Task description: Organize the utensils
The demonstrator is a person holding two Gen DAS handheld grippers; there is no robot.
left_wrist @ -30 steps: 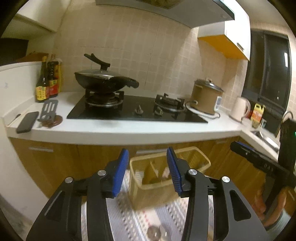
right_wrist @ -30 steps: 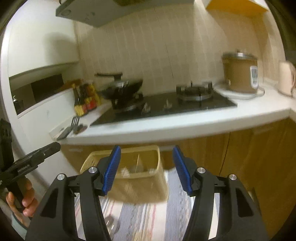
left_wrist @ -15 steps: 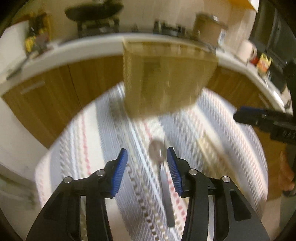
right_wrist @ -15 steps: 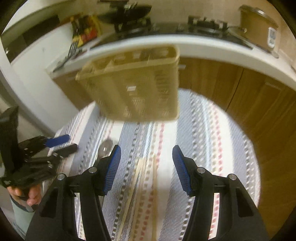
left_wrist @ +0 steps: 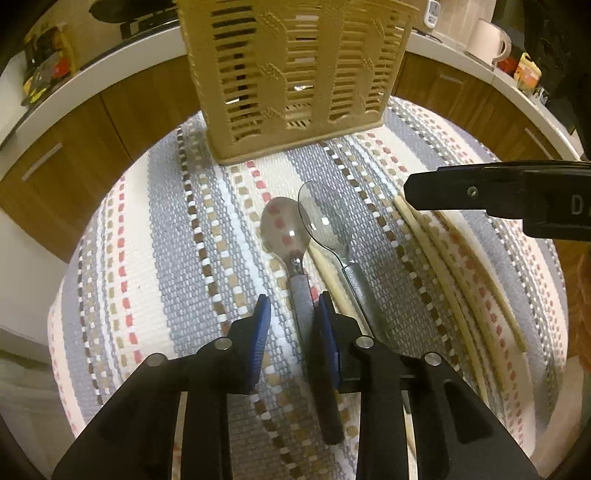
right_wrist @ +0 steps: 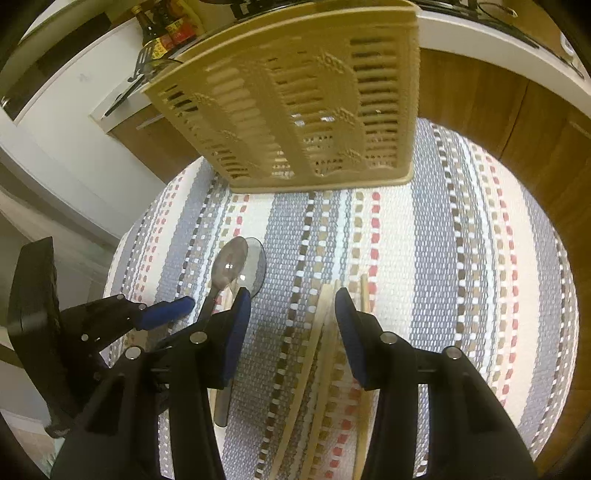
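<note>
You're over a woven striped mat (left_wrist: 177,236) in grey, cream, red and brown squares. It covers the whole work surface under you. Behind it you've got wooden cabinet fronts (left_wrist: 110,125) with slim metal pulls, topped by a white countertop edge (left_wrist: 85,74). On the counter, far left, you can see dark sauce bottles with red and yellow labels (right_wrist: 166,27) and a black slotted spatula (right_wrist: 142,68) just beside them. At the right, a white electric kettle (left_wrist: 487,37) and a small yellow carton (left_wrist: 526,72); label is too blurred to read.
</note>
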